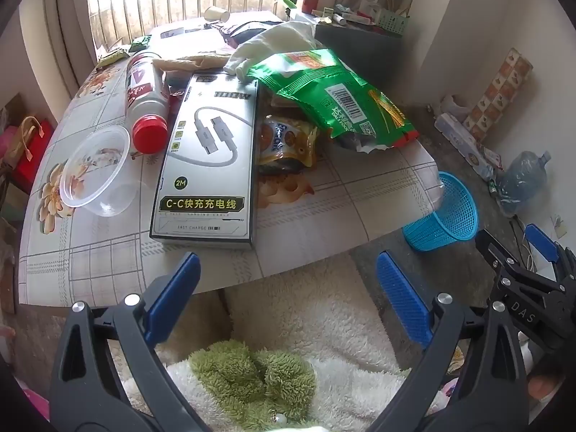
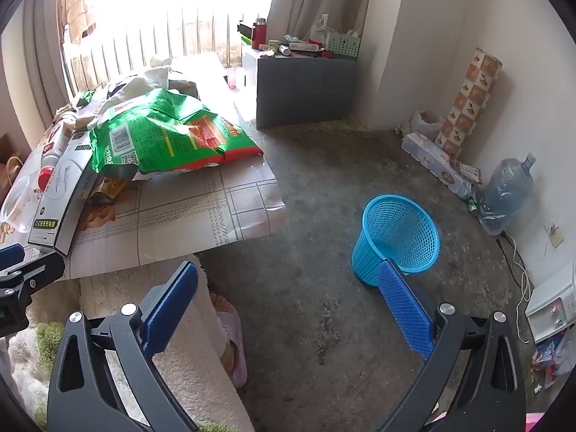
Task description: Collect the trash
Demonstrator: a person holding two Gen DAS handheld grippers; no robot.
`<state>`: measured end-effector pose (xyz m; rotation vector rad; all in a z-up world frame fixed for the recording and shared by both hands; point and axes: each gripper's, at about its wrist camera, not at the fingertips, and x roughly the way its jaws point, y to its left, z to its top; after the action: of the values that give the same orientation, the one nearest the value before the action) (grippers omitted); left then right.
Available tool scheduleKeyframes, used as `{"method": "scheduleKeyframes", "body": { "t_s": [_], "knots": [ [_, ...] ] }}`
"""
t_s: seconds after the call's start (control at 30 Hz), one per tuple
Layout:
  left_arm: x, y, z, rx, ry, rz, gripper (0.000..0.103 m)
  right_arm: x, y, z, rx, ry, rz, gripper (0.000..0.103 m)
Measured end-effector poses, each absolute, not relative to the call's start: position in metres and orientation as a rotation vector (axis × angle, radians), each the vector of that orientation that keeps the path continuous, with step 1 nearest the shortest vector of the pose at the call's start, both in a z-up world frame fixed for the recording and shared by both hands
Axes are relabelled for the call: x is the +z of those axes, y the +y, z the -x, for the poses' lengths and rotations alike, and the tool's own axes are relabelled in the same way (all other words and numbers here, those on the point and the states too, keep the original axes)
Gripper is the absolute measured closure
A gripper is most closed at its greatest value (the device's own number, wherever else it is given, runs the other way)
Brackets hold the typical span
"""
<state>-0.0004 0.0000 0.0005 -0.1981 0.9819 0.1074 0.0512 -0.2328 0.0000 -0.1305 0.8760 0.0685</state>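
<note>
Just past the left fingers [image 1: 288, 298], spread wide and holding nothing, a cable box [image 1: 210, 154] lies on the worktop [image 1: 324, 216], green bag [image 1: 331, 97] beyond. Right fingers [image 2: 293, 306], also wide apart, hover over floor near the bin [image 2: 396, 237].

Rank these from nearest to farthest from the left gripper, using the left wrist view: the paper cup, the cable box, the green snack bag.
From the left gripper:
1. Cable box, straight ahead at the table's near edge.
2. Green snack bag, further in, to the right.
3. Paper cup, at the far end by the window.
</note>
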Motion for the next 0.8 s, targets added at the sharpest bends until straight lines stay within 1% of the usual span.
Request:
{"method": "scheduleKeyframes", "body": {
  "t_s": [0.03,0.8],
  "knots": [
    [-0.0004,0.0002,-0.0004,0.105,1.002,0.202,0.009,0.0001,-0.2328,-0.0512,0.069,0.875,0.129,0.006],
    [-0.0042,0.0059,0.0021,0.118,0.999,0.212,0.009,0.0014,-0.2324,-0.0519,0.075,0.87,0.12,0.006]
  ]
}}
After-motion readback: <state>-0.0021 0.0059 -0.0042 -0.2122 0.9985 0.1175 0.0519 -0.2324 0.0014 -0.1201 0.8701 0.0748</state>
